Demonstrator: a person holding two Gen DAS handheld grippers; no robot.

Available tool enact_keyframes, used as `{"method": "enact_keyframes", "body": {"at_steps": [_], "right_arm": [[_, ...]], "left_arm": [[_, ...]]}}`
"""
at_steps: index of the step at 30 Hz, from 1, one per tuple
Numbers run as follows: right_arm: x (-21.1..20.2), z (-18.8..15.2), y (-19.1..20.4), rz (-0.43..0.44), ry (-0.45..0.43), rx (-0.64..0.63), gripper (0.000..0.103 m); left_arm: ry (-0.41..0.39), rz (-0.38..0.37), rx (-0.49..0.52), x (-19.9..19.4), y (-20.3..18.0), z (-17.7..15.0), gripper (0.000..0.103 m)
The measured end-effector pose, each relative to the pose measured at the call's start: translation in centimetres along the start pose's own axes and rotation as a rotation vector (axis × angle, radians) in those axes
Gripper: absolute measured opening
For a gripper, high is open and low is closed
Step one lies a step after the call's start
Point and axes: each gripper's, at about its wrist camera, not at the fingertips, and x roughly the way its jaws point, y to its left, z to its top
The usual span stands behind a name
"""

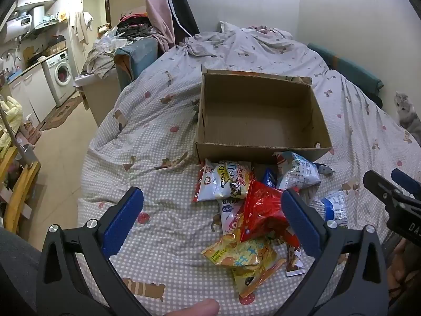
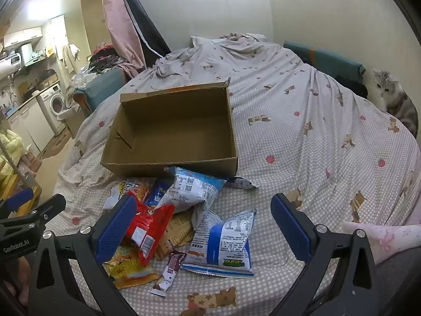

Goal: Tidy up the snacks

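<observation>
I see both tools spread wide with nothing between the pads: the left gripper (image 1: 211,212) hangs over the near-left edge of the snack pile (image 2: 181,218), the right gripper (image 2: 204,221) over its right part. The pads are ribbed blue rubber on black plastic arms. The packets are crinkly foil and plastic: a glossy red bag (image 1: 263,210), a pale blue-and-white pouch (image 2: 223,242), a flat yellow pack (image 1: 240,254), a slim dark stick sachet (image 2: 171,271). They lie heaped on a checked quilt (image 2: 302,144), touching the near wall of an open, matte cardboard box (image 2: 168,129). Several packets are buried and unreadable. A cat (image 2: 392,97) sits far right, partly cut off.
</observation>
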Motion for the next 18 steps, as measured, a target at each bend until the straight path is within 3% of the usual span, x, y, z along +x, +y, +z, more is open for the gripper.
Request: {"method": "enact_keyframes", "body": {"at_steps": [18], "right_arm": [[-0.07, 0.05, 0.01, -0.001, -0.003, -0.002, 0.103]], "left_arm": [[0.006, 0.005, -0.001, -0.05, -0.1, 0.0, 0.103]]}}
